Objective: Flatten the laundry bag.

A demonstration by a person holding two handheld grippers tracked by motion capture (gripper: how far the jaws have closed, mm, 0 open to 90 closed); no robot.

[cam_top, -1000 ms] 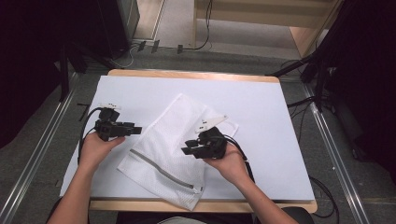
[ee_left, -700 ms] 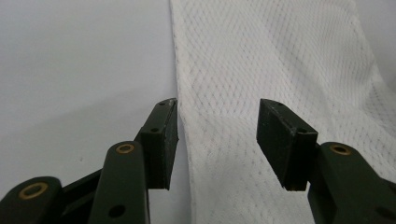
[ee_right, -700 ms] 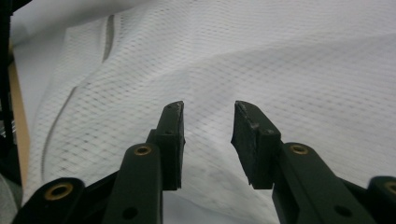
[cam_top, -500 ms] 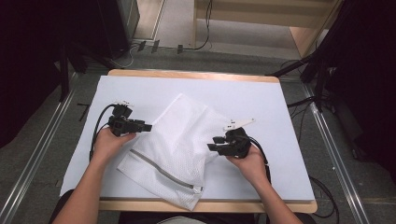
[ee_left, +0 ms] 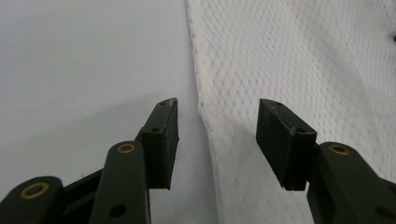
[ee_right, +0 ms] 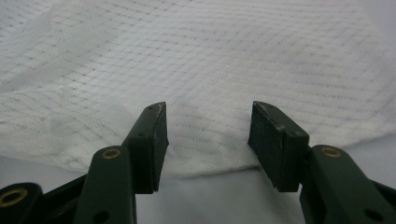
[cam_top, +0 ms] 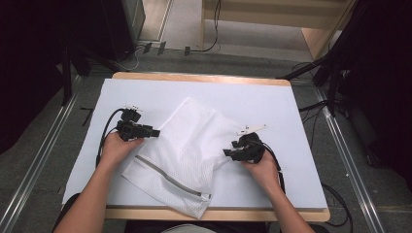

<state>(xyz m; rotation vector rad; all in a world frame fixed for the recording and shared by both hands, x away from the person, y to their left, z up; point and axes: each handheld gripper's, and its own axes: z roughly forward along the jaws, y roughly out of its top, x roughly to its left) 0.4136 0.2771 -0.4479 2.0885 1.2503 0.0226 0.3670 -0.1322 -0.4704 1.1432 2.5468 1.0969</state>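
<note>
The left gripper (cam_top: 154, 131) points right at the mesh bag's (cam_top: 189, 145) left edge, jaws wide, nothing between them, forearm coming from the worktop's (cam_top: 291, 111) near edge. The right gripper (cam_top: 227, 153) faces left at the bag's right edge; its jaws have just been opening and grip nothing. The bag lies mid-worktop.

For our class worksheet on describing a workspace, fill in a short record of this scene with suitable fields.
Surface: white table top
Item: white mesh laundry bag, lying flat, grey zipper near the person's edge
Left hand-held gripper: open, at the bag's left edge
Right hand-held gripper: open, jaws just opened, at the bag's right edge
Held: nothing
</note>
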